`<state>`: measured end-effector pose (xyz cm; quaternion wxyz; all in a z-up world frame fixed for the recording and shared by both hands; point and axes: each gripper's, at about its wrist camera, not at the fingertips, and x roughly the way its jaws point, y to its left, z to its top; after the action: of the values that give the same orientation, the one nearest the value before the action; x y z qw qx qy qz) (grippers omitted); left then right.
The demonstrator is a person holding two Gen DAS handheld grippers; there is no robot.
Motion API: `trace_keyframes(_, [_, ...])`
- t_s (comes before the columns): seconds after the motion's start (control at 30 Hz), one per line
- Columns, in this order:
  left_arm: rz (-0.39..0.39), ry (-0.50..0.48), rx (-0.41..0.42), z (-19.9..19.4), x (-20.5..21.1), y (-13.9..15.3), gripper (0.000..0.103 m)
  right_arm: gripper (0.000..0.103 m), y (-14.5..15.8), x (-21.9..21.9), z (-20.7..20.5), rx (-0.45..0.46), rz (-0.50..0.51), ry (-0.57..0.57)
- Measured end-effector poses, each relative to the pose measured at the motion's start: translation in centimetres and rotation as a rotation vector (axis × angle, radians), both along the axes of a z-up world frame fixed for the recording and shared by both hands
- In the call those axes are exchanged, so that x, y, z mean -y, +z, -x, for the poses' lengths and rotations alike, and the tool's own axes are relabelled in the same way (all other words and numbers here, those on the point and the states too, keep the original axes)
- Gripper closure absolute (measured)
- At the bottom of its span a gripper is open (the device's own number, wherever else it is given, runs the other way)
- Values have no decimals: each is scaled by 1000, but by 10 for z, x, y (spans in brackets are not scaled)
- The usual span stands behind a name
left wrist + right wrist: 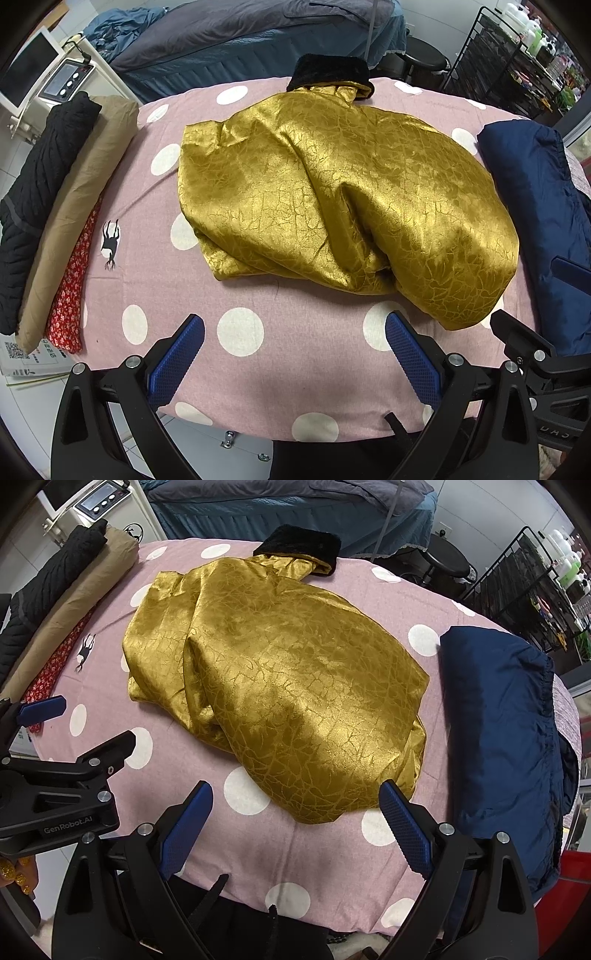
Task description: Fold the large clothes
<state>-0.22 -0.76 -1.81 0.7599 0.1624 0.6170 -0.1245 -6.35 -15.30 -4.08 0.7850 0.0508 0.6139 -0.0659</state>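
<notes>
A large shiny gold garment (pixel 332 199) lies loosely bunched in the middle of the pink polka-dot table (pixel 236 369), with a black fur collar (pixel 330 72) at its far end. It also shows in the right wrist view (pixel 288 686). My left gripper (pixel 293 332) is open and empty over the near table edge, short of the garment's hem. My right gripper (pixel 295 805) is open and empty, its jaws on either side of the garment's near hem and just above it. The right gripper's body shows at the lower right of the left wrist view (pixel 532 354).
A folded navy garment (pixel 543 221) lies at the table's right side. Folded black (pixel 37 206), tan (pixel 81 206) and red floral (pixel 72 295) clothes are stacked along the left edge. A bed, a white machine, a stool and a wire shelf stand beyond the table.
</notes>
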Motion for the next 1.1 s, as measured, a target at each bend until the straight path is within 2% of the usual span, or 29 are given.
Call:
trace_keyframes(0.33, [23, 17, -37, -2, -12, -21, 7, 13, -14, 20, 4, -2, -54, -58])
trace_keyframes(0.43, [55, 44, -59, -4, -21, -28, 7, 13, -22, 47, 10, 18, -81, -140])
trace_keyframes(0.57, [105, 53, -74, -7, -23, -29, 7, 13, -35, 100, 27, 43, -137, -314])
trace_keyframes(0.67, [126, -38, -48, -5, 1, -26, 7, 13, -49, 138, 43, 44, -176, -443])
trace_keyframes(0.73, [105, -156, -26, 0, 34, -27, 7, 13, -60, 158, 52, 45, -207, -505])
trace_keyframes(0.87, [60, -325, 22, 9, 88, -30, 7, 13, -85, 186, 66, 45, -268, -609])
trace_keyframes(1.1, [35, -621, 45, 41, 188, -46, 7, 13, -129, 208, 63, 20, -224, -626])
